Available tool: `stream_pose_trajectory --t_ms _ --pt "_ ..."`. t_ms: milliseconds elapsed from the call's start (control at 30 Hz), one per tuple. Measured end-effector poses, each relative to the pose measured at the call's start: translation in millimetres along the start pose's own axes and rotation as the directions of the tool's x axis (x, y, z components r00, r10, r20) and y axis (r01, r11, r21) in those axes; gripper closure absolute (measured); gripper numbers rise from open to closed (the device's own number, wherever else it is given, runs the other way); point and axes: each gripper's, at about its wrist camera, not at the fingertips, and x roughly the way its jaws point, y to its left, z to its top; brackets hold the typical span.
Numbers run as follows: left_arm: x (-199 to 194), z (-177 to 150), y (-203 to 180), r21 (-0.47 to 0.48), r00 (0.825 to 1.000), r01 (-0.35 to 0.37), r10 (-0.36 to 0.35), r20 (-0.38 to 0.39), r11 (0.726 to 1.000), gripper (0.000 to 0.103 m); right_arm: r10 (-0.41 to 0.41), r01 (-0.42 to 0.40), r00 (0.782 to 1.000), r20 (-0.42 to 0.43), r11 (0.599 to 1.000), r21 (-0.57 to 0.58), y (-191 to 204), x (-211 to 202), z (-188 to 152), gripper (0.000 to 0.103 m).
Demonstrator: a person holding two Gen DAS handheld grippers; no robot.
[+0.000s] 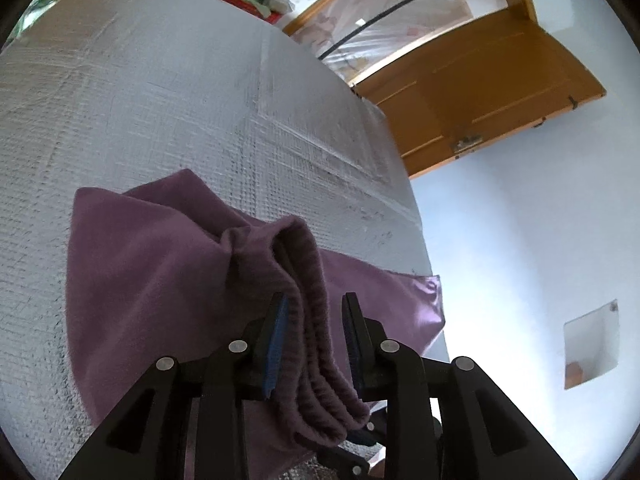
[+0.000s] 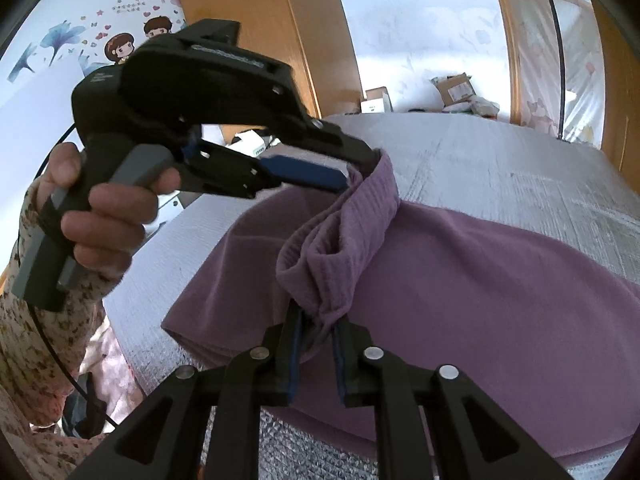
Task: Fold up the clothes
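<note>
My left hand (image 2: 100, 216), in a speckled sleeve (image 2: 48, 320), grips the handle of the left gripper (image 1: 316, 300). Its jaws stand apart. The ribbed band (image 1: 308, 264) of the purple garment (image 1: 152, 272) runs between them and lies against the left-side pad, with a clear gap to the other pad. Seen from my right wrist, that band drapes over the lower blue pad and hangs down from it.

From there the band sags in a loose, doubled loop towards the right gripper (image 2: 318, 318). Its jaws are narrow and clamped on a bunched corner of the band at their tips.

The rest of the purple garment lies spread on the worktop (image 1: 160, 100), which has a grey woven cover. The garment sits at the near edge, and one flap hangs just over the side.

Further right, beyond the worktop, a wooden door (image 1: 480, 92) stands against the pale wall.
</note>
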Motion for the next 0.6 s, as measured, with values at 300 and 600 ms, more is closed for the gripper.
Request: stream_pose_trajectory --t_ms 300,600 --pt "-33 -15 39 -0.097 0.994 -0.036 0.046 0.098 0.995 0.074 0.167 -0.151 0.984 -0.068 0.970 0.192 -48 -3 -15 0.063" --pt "-46 -35 62 -0.163 0.988 -0.046 0.069 0.136 0.986 0.074 0.274 -0.262 0.961 0.033 0.870 0.417 -103 -8 -9 0.057"
